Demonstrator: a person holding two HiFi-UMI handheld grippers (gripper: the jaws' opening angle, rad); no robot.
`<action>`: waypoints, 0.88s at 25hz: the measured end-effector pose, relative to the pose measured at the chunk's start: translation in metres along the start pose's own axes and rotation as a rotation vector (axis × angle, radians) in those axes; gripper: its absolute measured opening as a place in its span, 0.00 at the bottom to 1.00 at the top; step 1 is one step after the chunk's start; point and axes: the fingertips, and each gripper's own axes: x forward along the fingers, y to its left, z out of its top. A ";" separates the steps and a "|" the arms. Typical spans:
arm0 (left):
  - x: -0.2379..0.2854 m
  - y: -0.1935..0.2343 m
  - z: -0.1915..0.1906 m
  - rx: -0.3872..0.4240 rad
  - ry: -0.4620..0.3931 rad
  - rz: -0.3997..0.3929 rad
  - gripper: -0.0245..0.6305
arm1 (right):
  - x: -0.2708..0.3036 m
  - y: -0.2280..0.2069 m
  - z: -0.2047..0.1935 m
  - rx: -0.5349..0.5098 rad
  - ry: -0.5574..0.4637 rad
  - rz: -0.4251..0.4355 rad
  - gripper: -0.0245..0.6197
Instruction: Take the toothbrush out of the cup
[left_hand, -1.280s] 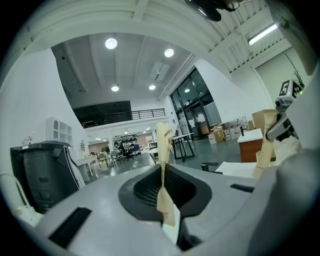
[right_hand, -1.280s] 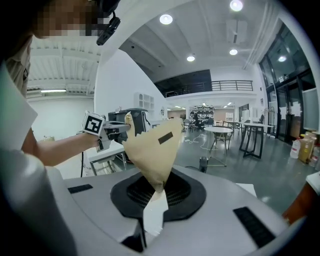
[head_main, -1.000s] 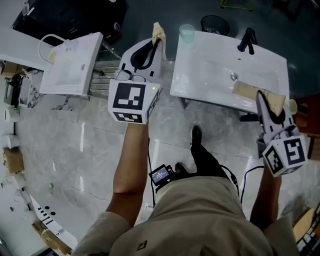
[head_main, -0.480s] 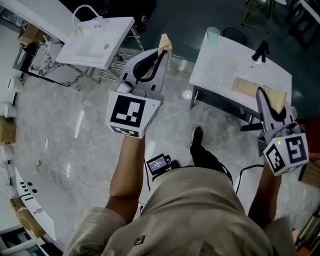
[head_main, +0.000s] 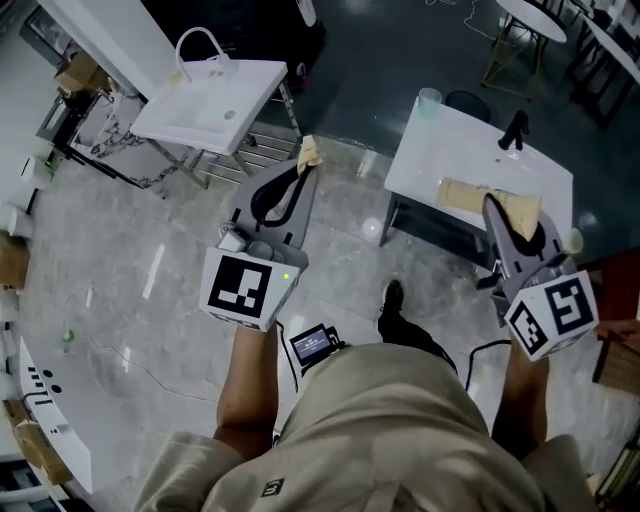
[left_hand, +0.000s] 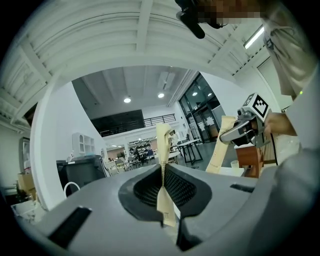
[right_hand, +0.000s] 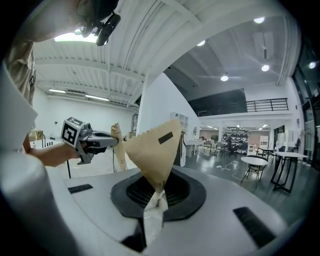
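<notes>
Starting at the fingers: the left gripper (left_hand: 163, 145) has its tan fingers pressed flat together on nothing, and the right gripper (right_hand: 156, 150) likewise, both held well short of the work. The cup (head_main: 428, 99), pale and translucent, stands at upper right of the head view on the far corner of a white basin (head_main: 450, 150), with a black tap (head_main: 514, 130) further right. I cannot make out the toothbrush inside it. I expect a light, stiff, slick handle. I would pinch it above the rim and lift straight, since the cup looks easy to tip. Around it: glossy basin, polished stone floor (head_main: 150, 270), second basin (head_main: 210, 95) at upper left.
</notes>
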 end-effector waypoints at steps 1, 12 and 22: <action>-0.007 -0.001 0.000 -0.003 0.002 0.003 0.07 | -0.001 0.005 0.002 -0.001 -0.002 0.006 0.08; -0.050 -0.016 -0.002 -0.011 0.029 0.006 0.07 | -0.021 0.032 0.004 -0.006 -0.007 0.034 0.08; -0.055 -0.023 -0.003 -0.020 0.036 0.006 0.07 | -0.027 0.038 0.004 -0.011 -0.003 0.048 0.08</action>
